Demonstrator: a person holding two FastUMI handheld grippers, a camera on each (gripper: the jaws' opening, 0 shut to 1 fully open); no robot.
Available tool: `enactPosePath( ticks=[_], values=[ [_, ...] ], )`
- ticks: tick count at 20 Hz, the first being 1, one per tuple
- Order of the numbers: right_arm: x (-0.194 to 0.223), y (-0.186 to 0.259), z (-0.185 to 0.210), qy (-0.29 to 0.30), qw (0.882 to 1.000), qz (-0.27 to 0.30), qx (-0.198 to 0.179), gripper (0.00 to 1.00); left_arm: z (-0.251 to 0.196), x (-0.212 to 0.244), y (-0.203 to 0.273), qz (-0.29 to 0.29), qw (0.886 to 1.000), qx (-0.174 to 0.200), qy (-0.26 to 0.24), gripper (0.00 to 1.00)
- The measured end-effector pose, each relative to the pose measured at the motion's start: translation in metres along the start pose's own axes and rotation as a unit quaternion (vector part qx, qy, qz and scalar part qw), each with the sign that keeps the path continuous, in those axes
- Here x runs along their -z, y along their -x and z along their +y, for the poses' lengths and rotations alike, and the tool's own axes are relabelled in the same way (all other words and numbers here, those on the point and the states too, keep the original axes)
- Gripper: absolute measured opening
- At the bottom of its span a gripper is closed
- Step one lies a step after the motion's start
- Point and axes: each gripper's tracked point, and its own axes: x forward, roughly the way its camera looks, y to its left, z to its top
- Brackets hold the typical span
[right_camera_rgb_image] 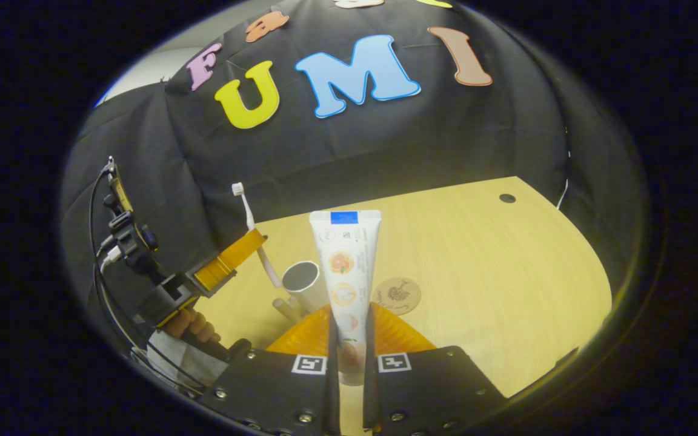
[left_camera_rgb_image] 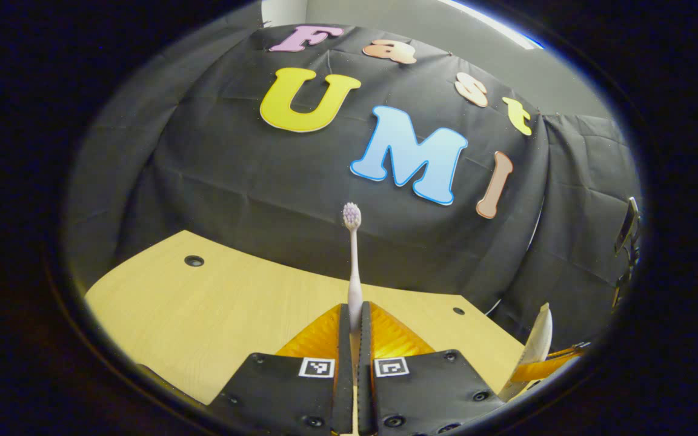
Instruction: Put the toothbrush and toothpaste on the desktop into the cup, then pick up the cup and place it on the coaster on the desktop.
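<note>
— Plainly, the left claw [left_camera_rgb_image: 354,324] is clamped on the toothbrush [left_camera_rgb_image: 353,254] low on its handle, bristles up, held off the counter [left_camera_rgb_image: 216,309].
— And the right claw [right_camera_rgb_image: 349,339]?
— It pinches the toothpaste [right_camera_rgb_image: 346,266] near its cap end, the flat crimped end pointing up. Beyond it stand the cup [right_camera_rgb_image: 302,280] on the counter and the coaster [right_camera_rgb_image: 397,295] just beside it.
— How will these handle?
— The toothbrush looks light, thin and stiff; a grip low on the handle lets the long end swing, so a firm pinch seems wise. The tube is soft and smooth-skinned; squeezing its middle would likely dent it, so the firmer shoulder near the cap is the better hold. The cup looks light and hard, probably best taken by its wall.
— What stays unclear?
— The tube hides part of the cup, so its base cannot be made out. A small pale cylinder lies beside the cup, too small to identify. The tube's cap sits between the fingers, barely visible.
</note>
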Motion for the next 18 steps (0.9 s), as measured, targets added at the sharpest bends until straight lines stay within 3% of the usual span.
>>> enactPosePath(
  ticks=[8,16,18],
  values=[
    [0.003,-0.028,-0.002,-0.007,0.999,0.035,0.008,0.16,0.022,0.036,-0.049,0.024,1.000,-0.009,-0.004,0.10],
    [-0.006,-0.047,0.013,-0.004,0.999,0.040,-0.013,0.16,0.038,0.082,-0.044,0.062,0.996,-0.039,-0.047,0.10],
    [-0.014,-0.051,0.019,0.000,0.999,0.034,-0.021,0.16,0.040,0.084,-0.042,0.069,0.995,-0.044,-0.048,0.18]
  ],
)
